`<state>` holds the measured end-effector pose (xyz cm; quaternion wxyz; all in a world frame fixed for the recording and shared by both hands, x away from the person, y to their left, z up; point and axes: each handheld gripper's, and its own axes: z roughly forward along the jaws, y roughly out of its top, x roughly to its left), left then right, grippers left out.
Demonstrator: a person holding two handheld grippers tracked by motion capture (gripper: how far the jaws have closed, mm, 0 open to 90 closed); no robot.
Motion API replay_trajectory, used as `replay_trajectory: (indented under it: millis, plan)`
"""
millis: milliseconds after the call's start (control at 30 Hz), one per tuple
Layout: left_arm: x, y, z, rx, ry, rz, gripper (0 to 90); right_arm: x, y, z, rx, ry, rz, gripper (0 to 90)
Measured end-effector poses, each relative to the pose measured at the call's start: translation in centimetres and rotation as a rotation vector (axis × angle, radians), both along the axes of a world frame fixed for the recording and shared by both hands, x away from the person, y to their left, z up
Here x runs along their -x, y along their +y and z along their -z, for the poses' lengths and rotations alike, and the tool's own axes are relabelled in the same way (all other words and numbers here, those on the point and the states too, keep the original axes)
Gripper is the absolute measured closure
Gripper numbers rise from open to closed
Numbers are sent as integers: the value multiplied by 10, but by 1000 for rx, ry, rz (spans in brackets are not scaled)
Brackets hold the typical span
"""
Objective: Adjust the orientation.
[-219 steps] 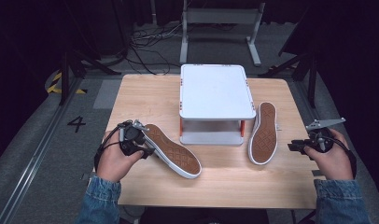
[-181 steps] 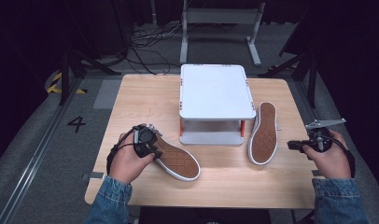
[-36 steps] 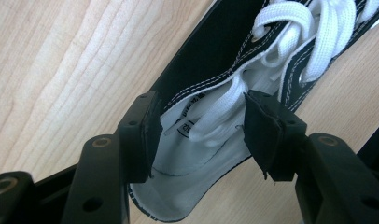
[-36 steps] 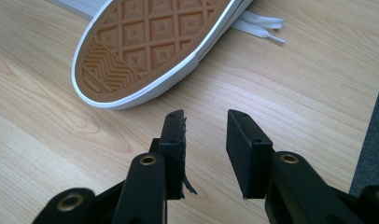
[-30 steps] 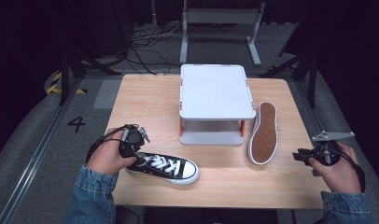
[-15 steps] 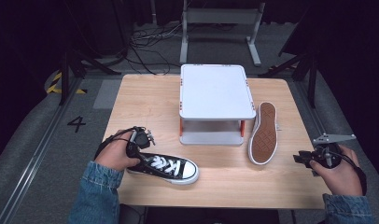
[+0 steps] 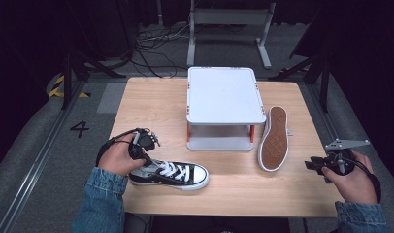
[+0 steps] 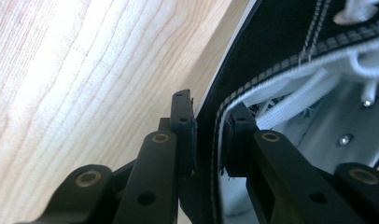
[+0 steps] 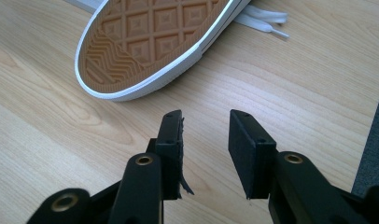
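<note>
Where hidden from above, left tongs [image 8: 208, 135] pinch the sneaker [image 8: 290, 70] collar.

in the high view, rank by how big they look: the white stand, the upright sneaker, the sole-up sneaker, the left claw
1. white stand, clearly largest.
2. upright sneaker and sole-up sneaker look about alike; the hand covers the upright one's heel, so no ranking between them.
3. left claw, smallest, its jaws just closed on the upright sneaker's collar.
</note>
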<state>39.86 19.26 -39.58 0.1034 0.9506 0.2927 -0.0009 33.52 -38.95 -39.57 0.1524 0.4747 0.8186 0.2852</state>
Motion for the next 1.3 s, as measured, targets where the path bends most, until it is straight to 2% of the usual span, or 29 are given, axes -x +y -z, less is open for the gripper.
replay_trajectory:
  millis: [67,100,133,167,233,267,300,333,367,400,467,500,533,567,633,667,800,867,900,967,1000,1033,1067,1100,1133,1167,1233,1267,1300]
  plan:
    - [4,5,-8,64,8,-32,810,-4,3,0,0,-1,-3,665]
    - [6,8,-14,98,-1,-50,810,-4,3,0,0,-1,-3,665]
    - [9,11,-20,119,-5,-85,813,-6,4,0,-2,-1,-9,665]
    - [11,11,-23,110,-25,-108,816,-8,7,0,2,-1,-19,666]
    - [14,17,-30,120,-62,-197,822,-11,11,0,2,3,-30,666]
    - [15,28,-35,165,-98,-307,824,-14,15,0,0,7,-40,667]
    - [15,28,-35,165,-98,-307,826,-14,15,0,0,7,-40,667]
    - [15,32,-36,185,-114,-348,826,-16,16,0,2,3,-48,666]
    - [15,38,-37,221,-139,-423,829,-16,17,0,5,3,-49,667]
    - [14,40,-36,236,-153,-462,831,-18,19,1,4,8,-54,667]
    - [12,44,-32,259,-157,-570,829,-20,21,2,5,11,-60,667]
    - [11,45,-30,272,-149,-589,829,-20,21,2,5,11,-60,667]
    - [10,44,-25,264,-131,-616,823,-20,22,2,7,10,-60,667]
    - [10,42,-23,253,-136,-626,824,-20,23,2,7,10,-63,666]
    - [14,42,-23,260,-130,-645,823,-20,23,2,7,11,-62,667]
    - [17,44,-27,266,-151,-650,824,-19,22,2,5,12,-62,668]
    - [28,53,-40,179,-245,-713,824,-20,20,1,10,7,-55,668]
    - [29,58,-38,185,-282,-771,825,-21,20,1,7,8,-61,669]
    - [26,58,-33,190,-266,-791,826,-22,21,1,8,10,-60,668]
    - [20,48,-19,195,-187,-769,825,-24,25,1,10,6,-68,664]
    - [20,48,-19,195,-187,-769,813,-25,27,1,9,6,-73,663]
    - [18,39,-12,183,-140,-738,813,-25,27,1,9,6,-73,663]
    - [18,29,-6,168,-111,-701,793,-25,30,1,7,6,-79,661]
    - [18,17,-2,142,-87,-640,793,-25,30,1,7,6,-79,661]
    - [20,7,-1,112,-74,-604,758,-26,29,1,7,2,-81,659]
    - [21,-3,0,115,-71,-575,758,-26,29,1,7,2,-81,659]
    - [22,-14,1,121,-40,-532,745,-26,28,1,7,0,-76,657]
    - [23,-18,1,107,-43,-516,695,-26,27,1,7,-1,-78,652]
    - [22,-22,1,92,-53,-451,648,-25,27,1,5,2,-79,650]
